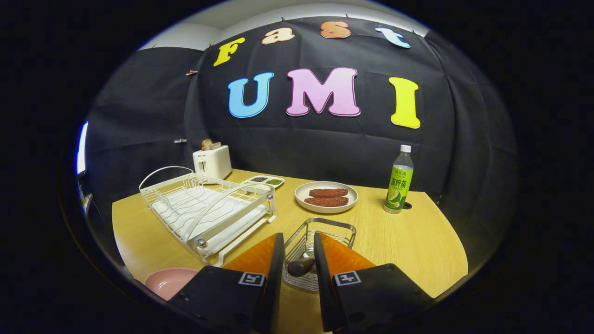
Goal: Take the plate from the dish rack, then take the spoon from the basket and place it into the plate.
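Gripper view: gripper [299, 260] sits low over the wire basket [325, 230], its two orange fingers [260, 254] a narrow gap apart. A dark rounded piece, likely the spoon [300, 266], lies in that gap inside the basket, touching or nearly touching the right finger; contact on the left finger is unclear, so cannot tell if it is actually gripped or just sitting between the pads. Basket extends just ahead of the fingertips, its rim open and its far edge near the white plate.

Pink plate [169, 281] is off the rack, down on the wooden table [417, 241] to the left of the left finger, beside the gripper body, partly cut off. White dish rack [204, 208] stands ahead-left of the fingers, with no dishes in its slots, its near corner close to the left fingertip.

Beyond the basket: white plate [326, 197] with two brown food pieces. Ahead-right, well apart: green bottle [399, 181], upright, white cap. Far ahead-left, behind the rack: white toaster [212, 161] with toast in it, and a small tray [267, 180] beside it.
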Action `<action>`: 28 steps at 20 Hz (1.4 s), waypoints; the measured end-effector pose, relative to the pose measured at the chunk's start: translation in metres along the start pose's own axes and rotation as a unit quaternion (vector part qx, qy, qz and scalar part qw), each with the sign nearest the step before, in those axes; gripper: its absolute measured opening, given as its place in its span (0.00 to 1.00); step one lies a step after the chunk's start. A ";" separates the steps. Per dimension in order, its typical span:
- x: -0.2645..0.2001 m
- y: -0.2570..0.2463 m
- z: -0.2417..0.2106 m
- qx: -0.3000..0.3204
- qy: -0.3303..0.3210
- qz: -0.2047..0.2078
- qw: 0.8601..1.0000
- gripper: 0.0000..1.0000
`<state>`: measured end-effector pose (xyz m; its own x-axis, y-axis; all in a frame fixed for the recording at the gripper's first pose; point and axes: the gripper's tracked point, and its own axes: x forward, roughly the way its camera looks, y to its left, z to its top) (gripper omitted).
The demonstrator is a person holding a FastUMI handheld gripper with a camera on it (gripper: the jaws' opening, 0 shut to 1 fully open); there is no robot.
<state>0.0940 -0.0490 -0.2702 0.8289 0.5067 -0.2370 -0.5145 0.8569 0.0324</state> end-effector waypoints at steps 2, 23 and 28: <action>-0.002 0.001 0.004 0.006 0.000 0.002 1.000 0.39; 0.001 -0.019 0.078 0.014 -0.009 -0.020 1.000 0.16; -0.013 -0.010 0.128 0.020 -0.027 -0.004 0.999 0.16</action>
<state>0.1165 -0.0518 -0.1436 0.8436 0.5040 -0.1850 -0.5005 0.8630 0.0690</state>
